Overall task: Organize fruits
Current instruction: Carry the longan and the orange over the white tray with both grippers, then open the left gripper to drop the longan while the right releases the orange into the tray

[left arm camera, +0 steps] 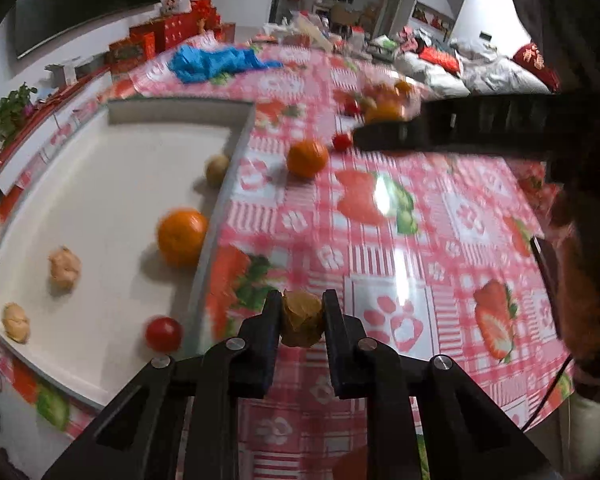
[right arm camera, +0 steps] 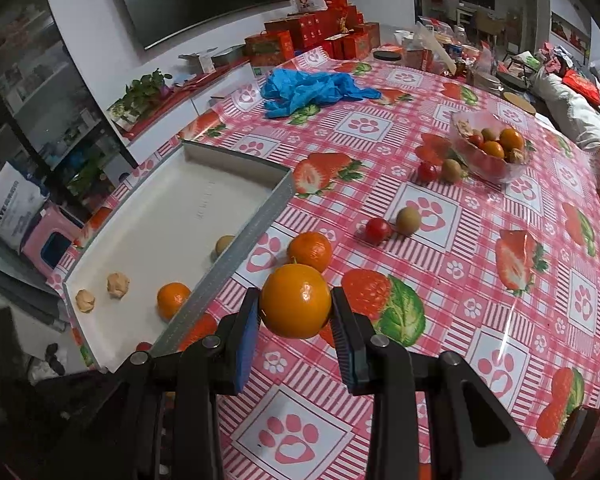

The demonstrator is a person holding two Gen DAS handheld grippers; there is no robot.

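— Status of each claw?
— Left claw (left arm camera: 302, 316) clamped a brown husked fruit (left arm camera: 301, 319) above the bench (left arm camera: 440, 240), beside the white tray (left arm camera: 100, 184). Right claw (right arm camera: 295, 311) clamped an orange (right arm camera: 295, 301) near that tray's wall.

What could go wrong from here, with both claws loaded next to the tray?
The right claw pinches a round orange only at its sides; it could slip or roll on release. The left claw squeezes a small papery husked fruit, which might crush. Fruit already crowds the white tray along its near wall, so a drop could knock the tray orange.
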